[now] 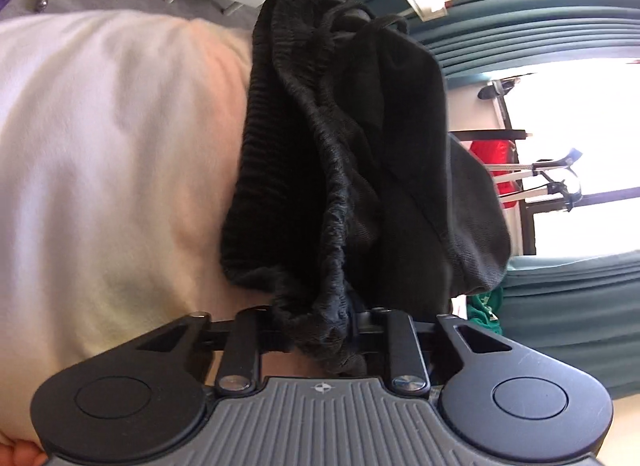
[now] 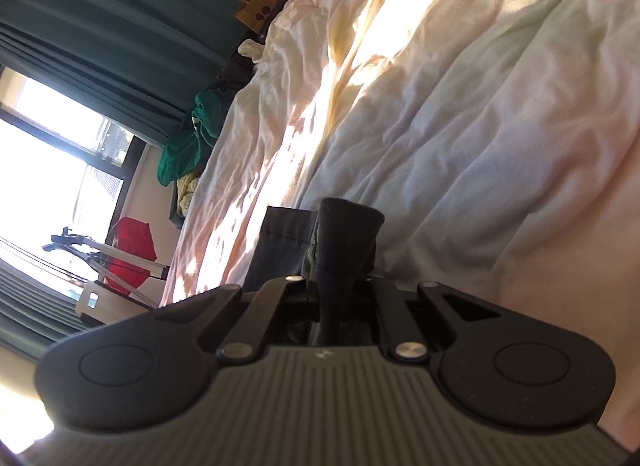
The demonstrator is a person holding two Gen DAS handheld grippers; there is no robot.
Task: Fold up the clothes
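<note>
A black garment [image 1: 340, 169] with a ribbed, gathered waistband is seen bunched up and lifted above the bed [image 1: 100, 169]. The left claw [image 1: 320, 330] is clamped on the waistband edge, and the cloth hangs forward from it, filling the middle of the left wrist view. In the right wrist view, the right claw [image 2: 340, 286] is closed on a dark fold [image 2: 344, 234] of the same garment, with the rumpled pale bedsheet [image 2: 460, 125] spread beyond
</note>
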